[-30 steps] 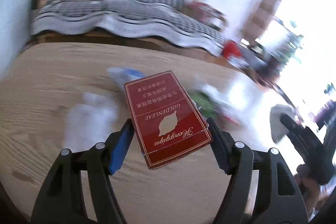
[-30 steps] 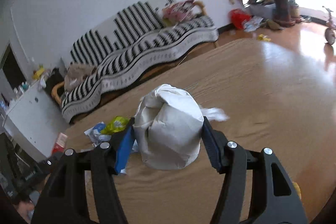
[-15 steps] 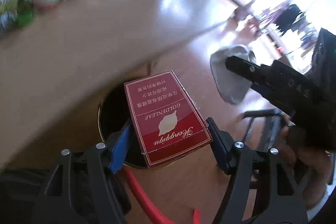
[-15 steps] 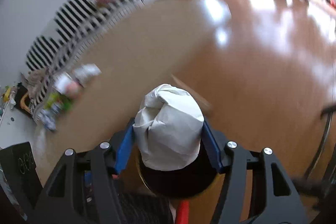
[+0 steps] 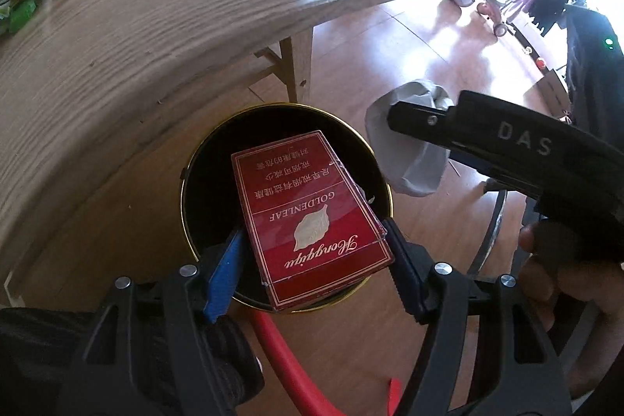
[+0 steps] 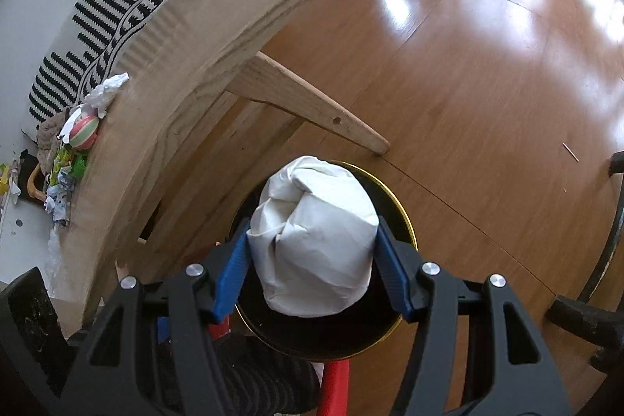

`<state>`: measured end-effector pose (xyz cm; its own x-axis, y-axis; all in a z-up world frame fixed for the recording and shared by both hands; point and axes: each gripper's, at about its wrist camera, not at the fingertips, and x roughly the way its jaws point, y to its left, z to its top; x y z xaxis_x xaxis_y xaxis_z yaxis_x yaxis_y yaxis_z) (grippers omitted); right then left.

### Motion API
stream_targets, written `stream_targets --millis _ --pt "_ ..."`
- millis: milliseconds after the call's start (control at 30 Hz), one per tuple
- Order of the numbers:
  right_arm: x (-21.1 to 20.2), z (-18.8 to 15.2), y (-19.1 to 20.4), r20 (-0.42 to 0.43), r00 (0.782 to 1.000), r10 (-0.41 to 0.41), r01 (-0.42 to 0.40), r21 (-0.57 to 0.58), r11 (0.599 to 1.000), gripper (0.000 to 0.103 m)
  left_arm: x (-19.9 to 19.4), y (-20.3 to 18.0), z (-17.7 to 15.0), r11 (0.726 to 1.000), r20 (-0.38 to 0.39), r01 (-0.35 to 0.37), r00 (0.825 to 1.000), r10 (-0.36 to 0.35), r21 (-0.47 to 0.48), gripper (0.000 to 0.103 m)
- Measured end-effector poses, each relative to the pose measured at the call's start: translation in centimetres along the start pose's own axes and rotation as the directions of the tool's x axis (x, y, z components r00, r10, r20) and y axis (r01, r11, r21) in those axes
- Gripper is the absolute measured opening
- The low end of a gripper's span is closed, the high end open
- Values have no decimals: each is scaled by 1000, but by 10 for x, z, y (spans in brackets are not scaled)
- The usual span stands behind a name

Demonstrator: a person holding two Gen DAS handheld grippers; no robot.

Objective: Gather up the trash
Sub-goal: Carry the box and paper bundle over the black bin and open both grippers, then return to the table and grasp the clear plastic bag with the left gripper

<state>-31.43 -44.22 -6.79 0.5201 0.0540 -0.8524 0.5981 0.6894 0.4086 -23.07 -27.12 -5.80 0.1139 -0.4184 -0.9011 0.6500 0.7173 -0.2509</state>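
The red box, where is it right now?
In the left wrist view the red box sits gripped in the left tongs, right above the black bin beside the wooden table.

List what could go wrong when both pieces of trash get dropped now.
1. The red cigarette pack in the left hand-held gripper overhangs the bin's gold rim; it may tip out onto the floor.
2. The white paper wad in the right hand-held gripper sits near the bin's near edge; it may bounce off.

Red cigarette pack (image 5: 312,221) in left claw (image 5: 314,260) above black bin (image 5: 202,190).
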Motion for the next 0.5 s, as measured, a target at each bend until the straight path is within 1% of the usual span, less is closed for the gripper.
stream_targets --millis 33,167,200,233,267,300,333,367,433,500 --pt "0 0 -2 -3 1000 0 0 2 1000 60 7 -11 2 1000 0 -1 1000 1 3 66" --pt "4 1 1 -8 1000 1 -1 7 1000 60 12 -16 7 1000 -7 6 1000 -6 2 67" --pt "4 1 1 -11 1000 3 -3 13 1000 63 14 -16 8 1000 -16 10 1000 -10 0 70" --pt "4 1 1 -12 1000 10 -9 18 1000 64 17 -16 7 1000 -24 11 1000 -12 0 76" --pt "3 2 1 -16 1000 22 -22 23 999 72 20 -16 7 1000 -38 28 999 -28 -5 84" --pt "1 2 -1 -15 1000 24 -23 30 999 88 21 -15 6 999 -39 38 998 -39 -13 95" --pt "-1 4 -1 -11 1000 23 -23 38 999 94 22 -13 6 999 -30 41 999 -42 -22 96" --pt "-5 5 -1 1 1000 22 -22 44 999 96 21 -12 5 999 -19 44 999 -45 -30 96" --pt "-11 9 -2 16 1000 9 -10 39 999 96 19 -9 6 997 -8 59 998 -59 -42 97" --pt "-23 12 -3 51 998 -19 18 27 999 96 8 -5 8 995 23 76 997 -74 -71 96"
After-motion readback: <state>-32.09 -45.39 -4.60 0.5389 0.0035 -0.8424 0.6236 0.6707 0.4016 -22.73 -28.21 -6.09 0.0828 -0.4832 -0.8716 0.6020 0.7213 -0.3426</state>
